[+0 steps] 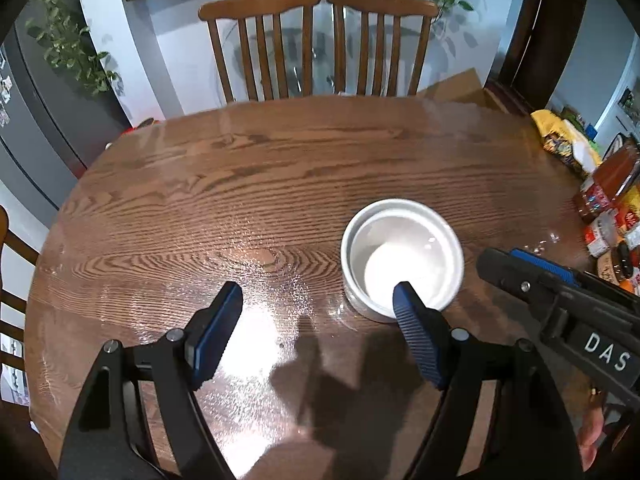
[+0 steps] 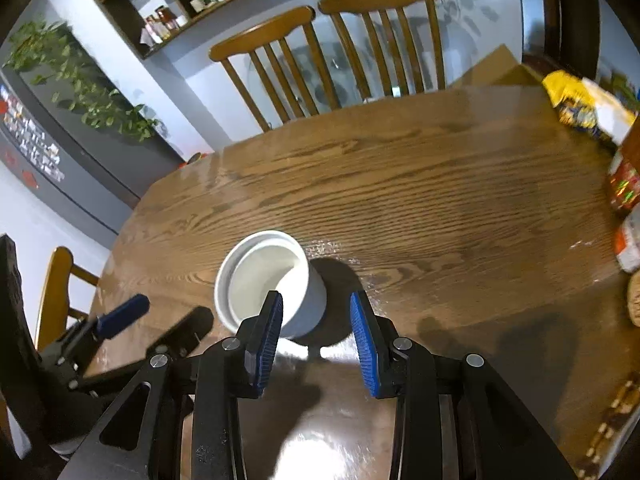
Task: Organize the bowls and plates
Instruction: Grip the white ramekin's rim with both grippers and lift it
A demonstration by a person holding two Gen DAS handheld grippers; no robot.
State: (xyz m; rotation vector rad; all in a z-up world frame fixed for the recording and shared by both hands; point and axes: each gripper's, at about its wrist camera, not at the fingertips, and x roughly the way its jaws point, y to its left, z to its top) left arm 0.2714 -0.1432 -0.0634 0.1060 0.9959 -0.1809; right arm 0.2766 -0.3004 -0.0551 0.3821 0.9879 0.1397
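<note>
A white bowl (image 1: pixel 402 254) stands upright on the wooden table (image 1: pixel 260 184); it looks like two nested bowls. My left gripper (image 1: pixel 318 300) is open, its right finger (image 1: pixel 416 332) in front of the bowl's near rim. My right gripper (image 1: pixel 516 268) comes in from the right of the bowl. In the right wrist view the bowl (image 2: pixel 270 284) sits just ahead of the open right gripper (image 2: pixel 316 308), whose left finger (image 2: pixel 268 340) overlaps the bowl's near rim. The left gripper (image 2: pixel 160 316) shows at the left, open.
Two wooden chairs (image 1: pixel 320 44) stand at the table's far side. Jars, sauce bottles and snack packets (image 1: pixel 600 196) crowd the table's right edge. Another chair (image 2: pixel 56 296) is at the left. A yellow packet (image 2: pixel 576 104) lies at the far right.
</note>
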